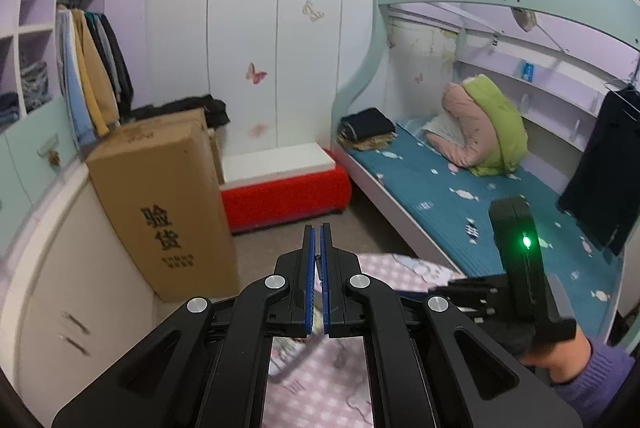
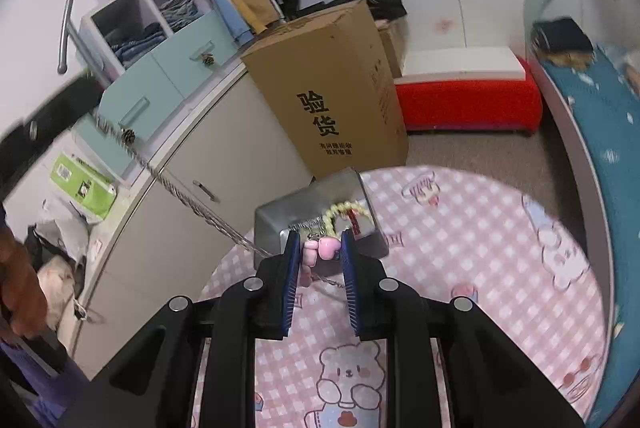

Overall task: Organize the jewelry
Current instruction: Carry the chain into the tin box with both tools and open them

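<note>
While the left gripper (image 1: 319,240) is up off the table, its blue pads (image 1: 308,280) are pinched almost together with just a sliver of a gap, and something tiny and dark sits between the tips, too small to name. In the right wrist view a silvery twisted chain (image 2: 176,187) runs taut from the upper left down to the right gripper (image 2: 320,248). That one has its fingers partly apart, clamped on a pink bead charm (image 2: 324,248) at the chain's end. Just behind it is a grey metal box (image 2: 288,211) on the pink checked tablecloth (image 2: 460,248), with a string of pale yellow-green beads (image 2: 340,209) and some red bits inside. A cardboard box (image 2: 332,87) stands on the floor beyond, and further right there's the bed's teal sheet (image 2: 608,131).
</note>
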`<state>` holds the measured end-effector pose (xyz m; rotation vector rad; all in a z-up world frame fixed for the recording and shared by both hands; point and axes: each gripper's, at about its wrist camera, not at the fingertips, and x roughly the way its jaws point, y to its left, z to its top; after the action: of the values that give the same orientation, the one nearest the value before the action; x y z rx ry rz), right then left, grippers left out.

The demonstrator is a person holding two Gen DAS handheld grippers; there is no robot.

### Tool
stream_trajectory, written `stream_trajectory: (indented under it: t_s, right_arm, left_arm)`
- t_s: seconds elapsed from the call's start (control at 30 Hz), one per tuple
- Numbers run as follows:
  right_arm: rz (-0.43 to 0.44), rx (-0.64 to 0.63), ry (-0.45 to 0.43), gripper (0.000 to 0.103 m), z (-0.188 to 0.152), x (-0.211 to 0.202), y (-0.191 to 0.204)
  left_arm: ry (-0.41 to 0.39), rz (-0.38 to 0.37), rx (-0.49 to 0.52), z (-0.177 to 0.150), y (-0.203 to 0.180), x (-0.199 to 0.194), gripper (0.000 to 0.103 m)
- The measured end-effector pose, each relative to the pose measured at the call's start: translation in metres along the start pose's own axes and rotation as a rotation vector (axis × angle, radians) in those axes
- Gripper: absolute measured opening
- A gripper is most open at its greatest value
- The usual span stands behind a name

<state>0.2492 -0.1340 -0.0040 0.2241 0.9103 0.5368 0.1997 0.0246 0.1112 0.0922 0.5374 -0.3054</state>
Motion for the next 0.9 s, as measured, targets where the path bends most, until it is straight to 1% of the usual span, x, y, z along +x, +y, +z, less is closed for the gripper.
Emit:
stream_trajectory:
  t_s: [0.13, 0.37, 0.53, 0.63, 0.73, 0.9]
  right_arm:
    - [-0.003, -0.046, -0.020, 0.021, 0.019, -0.012, 0.017]
    - [0.012, -0.099, -0.061, 0.021, 0.056, -0.041, 0.044]
    - [0.012, -0.133, -0.071, 0.021, 0.081, -0.053, 0.064]
    - [0.015, -0.154, -0.072, 0.021, 0.093, -0.057, 0.076]
    - [0.019, -0.164, -0.072, 0.021, 0.100, -0.057, 0.082]
    - [0.023, -0.159, -0.054, 0.021, 0.102, -0.046, 0.081]
  left_arm:
    - [-0.021, 0.022, 0.015, 0.023, 0.006, -0.005, 0.003]
    - [-0.060, 0.033, 0.036, 0.048, 0.012, -0.018, 0.003]
    - [-0.105, 0.042, 0.025, 0.075, 0.024, -0.030, 0.003]
    - [-0.118, 0.042, 0.026, 0.086, 0.031, -0.033, 0.003]
    - [-0.107, 0.037, 0.026, 0.087, 0.037, -0.027, 0.003]
    - [-0.043, 0.015, 0.010, 0.066, 0.043, 0.003, 0.003]
